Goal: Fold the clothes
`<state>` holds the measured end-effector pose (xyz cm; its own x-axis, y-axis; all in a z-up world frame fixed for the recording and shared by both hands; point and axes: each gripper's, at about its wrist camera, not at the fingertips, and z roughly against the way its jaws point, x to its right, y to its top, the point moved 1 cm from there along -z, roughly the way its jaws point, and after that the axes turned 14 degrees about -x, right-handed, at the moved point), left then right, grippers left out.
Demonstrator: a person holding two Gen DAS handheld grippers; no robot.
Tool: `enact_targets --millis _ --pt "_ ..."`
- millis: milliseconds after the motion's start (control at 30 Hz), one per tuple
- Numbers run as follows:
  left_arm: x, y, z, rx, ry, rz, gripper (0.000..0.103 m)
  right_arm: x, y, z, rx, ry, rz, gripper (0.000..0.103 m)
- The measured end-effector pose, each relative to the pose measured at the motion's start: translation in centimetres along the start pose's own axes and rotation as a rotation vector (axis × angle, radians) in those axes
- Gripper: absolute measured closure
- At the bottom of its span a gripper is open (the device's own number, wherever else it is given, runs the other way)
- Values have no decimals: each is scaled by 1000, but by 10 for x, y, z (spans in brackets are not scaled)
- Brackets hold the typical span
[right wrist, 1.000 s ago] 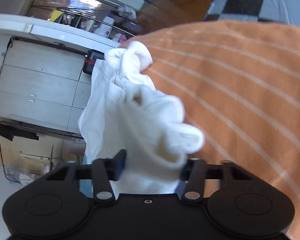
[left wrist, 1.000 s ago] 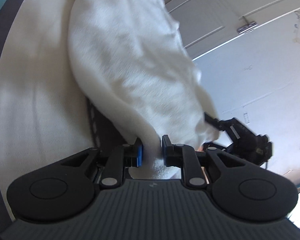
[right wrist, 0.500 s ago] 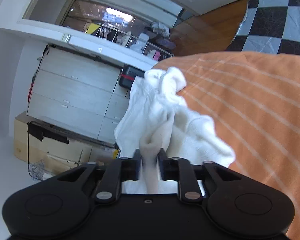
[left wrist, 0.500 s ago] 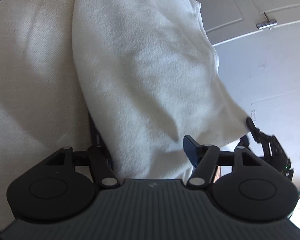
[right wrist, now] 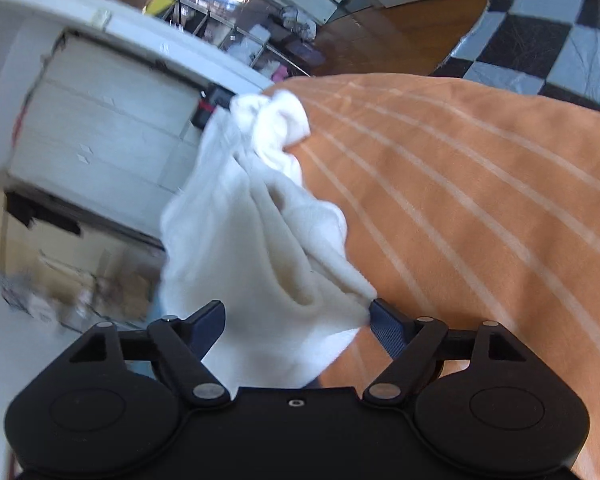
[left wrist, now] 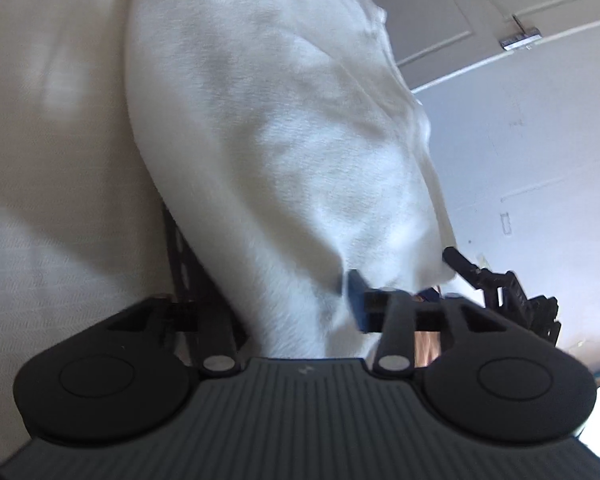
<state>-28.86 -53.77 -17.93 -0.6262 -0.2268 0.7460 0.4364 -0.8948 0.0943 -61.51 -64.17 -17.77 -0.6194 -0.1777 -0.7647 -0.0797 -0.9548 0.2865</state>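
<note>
The soft white fleecy garment (right wrist: 260,248) was seen bunched and hanging, stretched between the two grippers toward twelve o'clock, beside the orange striped bedcover (right wrist: 480,208) at three o'clock, so no neat fold was judged to be made yet. The right gripper (right wrist: 298,320) was opening, with the cloth between its jaws but no longer pinched. The left gripper (left wrist: 276,312) was held apart, the cloth draped between its jaws ungripped, so the folding itself was judged to be left.
</note>
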Motion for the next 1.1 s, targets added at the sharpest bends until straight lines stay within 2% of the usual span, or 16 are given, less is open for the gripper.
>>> enact_targets --millis 33,67,100,133,167,233,333,467,600,700,767,833,900,967,1033,1100 --pt "-2 2 -2 7 4 -2 35 -5 0 -6 7 8 50 20" --pt "-1 3 -3 13 12 -13 36 -9 1 -12 -13 23 75 33" --pt "1 3 -3 19 36 -17 45 -12 3 -19 -51 32 71 78" --pt "5 2 -1 29 63 -41 71 -17 4 -22 -68 27 84 77" --pt "13 0 2 45 94 -88 82 -26 3 -18 -55 0 123 78" --pt "29 -8 14 96 129 -156 89 -44 0 -10 -29 -30 187 78" --pt "54 -20 37 157 174 -238 90 -60 -2 18 6 72 194 78" --pt "81 -29 63 186 221 -322 90 -80 -6 42 47 142 196 78" --pt "91 -41 80 209 208 -343 90 -95 -15 52 78 137 206 78" --pt "98 -60 103 219 185 -371 90 -101 -30 69 99 194 188 78" --pt "105 -79 120 203 154 -399 90 -106 -45 84 115 234 170 78" --pt "114 -98 140 155 112 -412 91 -113 -66 106 126 260 135 78" --pt "129 -114 164 99 70 -418 91 -128 -91 133 143 236 120 78" --pt "149 -130 189 129 60 -503 90 -149 -112 160 187 194 180 78" --pt "157 -136 197 139 65 -527 90 -156 -113 170 206 194 162 78" --pt "153 -133 191 127 81 -504 90 -157 -105 165 196 170 130 78"
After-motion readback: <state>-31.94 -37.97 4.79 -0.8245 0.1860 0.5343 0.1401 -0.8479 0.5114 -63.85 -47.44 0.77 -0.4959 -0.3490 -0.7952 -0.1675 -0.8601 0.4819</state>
